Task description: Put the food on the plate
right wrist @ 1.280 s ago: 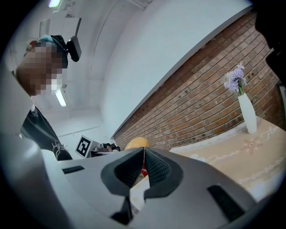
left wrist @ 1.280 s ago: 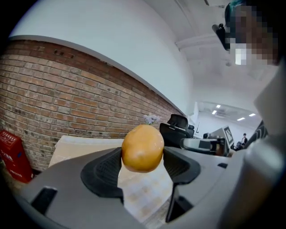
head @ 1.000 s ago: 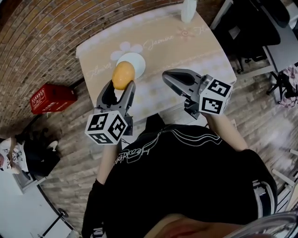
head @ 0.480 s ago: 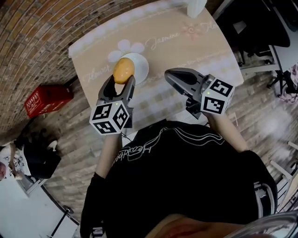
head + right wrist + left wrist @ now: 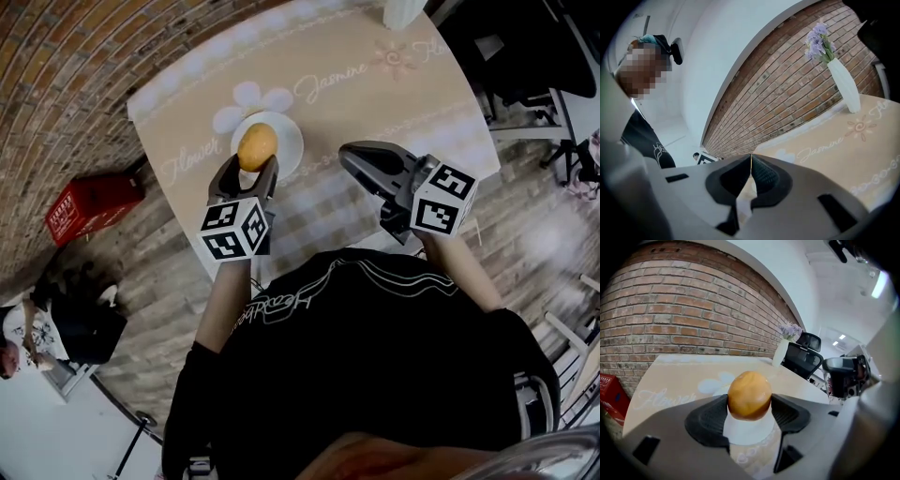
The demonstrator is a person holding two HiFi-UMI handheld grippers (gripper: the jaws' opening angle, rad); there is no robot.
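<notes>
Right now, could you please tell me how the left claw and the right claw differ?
The left claw is shut on the round orange food; the right claw is shut with nothing between its jaws. The left claw hangs over the white plate; the right claw is off to the side, over bare table. Both point away from the person.

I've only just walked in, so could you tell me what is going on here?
A person holds a tool in each hand. The left tool grips a round orange food item over the white plate on the table, not yet released. The right tool is shut and empty.
</notes>
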